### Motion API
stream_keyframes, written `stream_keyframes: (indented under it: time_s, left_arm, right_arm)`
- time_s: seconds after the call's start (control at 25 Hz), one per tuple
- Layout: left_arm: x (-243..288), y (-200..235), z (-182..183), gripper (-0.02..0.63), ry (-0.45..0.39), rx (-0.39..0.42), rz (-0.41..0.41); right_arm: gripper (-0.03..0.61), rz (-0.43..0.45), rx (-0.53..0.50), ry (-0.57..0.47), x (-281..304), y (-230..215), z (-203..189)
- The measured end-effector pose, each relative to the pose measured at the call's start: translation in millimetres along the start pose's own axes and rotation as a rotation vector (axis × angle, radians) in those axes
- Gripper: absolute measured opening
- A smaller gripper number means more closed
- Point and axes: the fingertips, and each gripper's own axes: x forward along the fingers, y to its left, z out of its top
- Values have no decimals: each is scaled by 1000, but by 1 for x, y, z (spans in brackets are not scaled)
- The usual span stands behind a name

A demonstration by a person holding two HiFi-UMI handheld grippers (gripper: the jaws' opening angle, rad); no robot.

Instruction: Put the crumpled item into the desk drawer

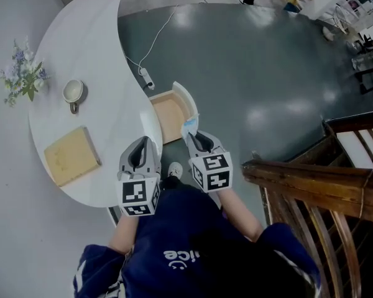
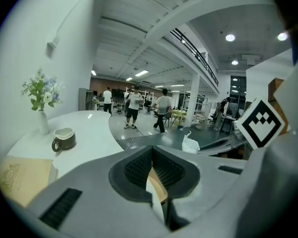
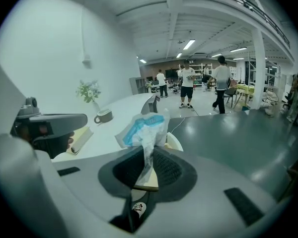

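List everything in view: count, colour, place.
desk: 1, white, left
drawer: 1, wood-lined, open at desk's edge
mug: 1, brown-cream, on desk
flowers: 1 bunch, white-purple, desk's left edge
book: 1, tan, desk's near end
power strip: 1, white, floor by desk
railing: 1, brown wood, right
people: several, white tops, far hall
wrapper: 1, white-blue, in right claw
left claw: 1, grey, shut, empty, at desk's edge
right claw: 1, grey, shut on wrapper, by drawer

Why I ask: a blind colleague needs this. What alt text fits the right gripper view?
The right gripper is shut on a crumpled white-and-blue item, with the open desk drawer just beyond its jaws. Behind, a curved white desk holds a mug and a vase of flowers; people stand far off.
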Motion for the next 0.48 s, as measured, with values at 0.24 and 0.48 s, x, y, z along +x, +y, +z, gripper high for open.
stream_keyframes:
  time_s: [0.24,0.48]
  left_arm:
    - [-9,7,6,5,-16,3,12]
    - [-14,14,7,5,-13,4,25]
  right_arm:
    - [61,5,-5,63,23,1,5]
    - [61,11,-13,122,46,-1,4]
